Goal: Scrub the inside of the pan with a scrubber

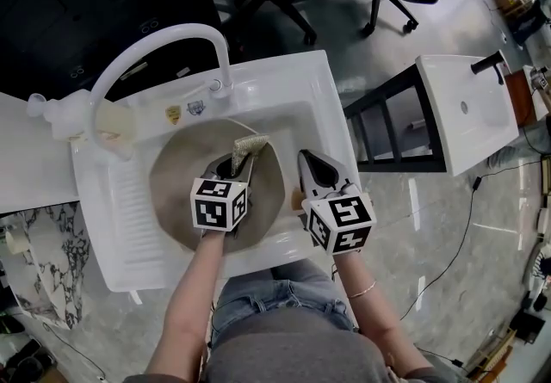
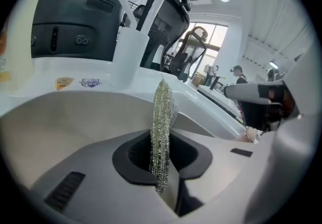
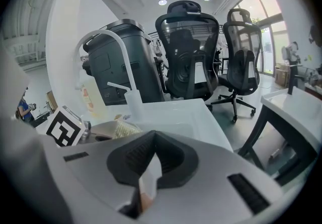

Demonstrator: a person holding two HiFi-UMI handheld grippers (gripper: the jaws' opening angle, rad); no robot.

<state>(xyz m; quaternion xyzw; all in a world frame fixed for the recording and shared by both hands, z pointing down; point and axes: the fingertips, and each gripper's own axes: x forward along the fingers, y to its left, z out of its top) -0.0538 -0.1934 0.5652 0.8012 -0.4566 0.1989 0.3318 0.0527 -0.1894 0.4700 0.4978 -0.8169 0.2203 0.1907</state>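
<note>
The pan (image 1: 172, 179) sits in the basin of the white sink (image 1: 293, 84), mouth up and near the faucet (image 1: 155, 41), probably so that its inside lies open from above and the basin walls stop it sliding. No handle can be made out in the head view.

The left gripper (image 1: 239, 164) hovers over the middle of the pan, its jaws clamped on the scrubber (image 1: 250, 147). The grip takes the scrubber's near end and leaves most of the mesh free beyond the gripper tips. That looks meant to let the free part be pressed and dragged across the pan's inner surface (image 2: 50, 122) without the jaws scraping it.

The right gripper (image 1: 308, 162) is at the right of the pan, over the basin's right edge, with its jaws together and nothing between them. It is near the pan's rim but seems apart from it, and it seems to be waiting to steady the pan.

The scrubber is a thin, flat piece of silvery mesh. Its long axis runs in line with the left gripper's jaws, pointing toward the far side of the sink and slightly right, over the far part of the pan. In the left gripper view it shows edge-on as a narrow upright strip (image 2: 162, 107), so its broad faces turn left and right. Whether its free end touches the pan cannot be told.
</note>
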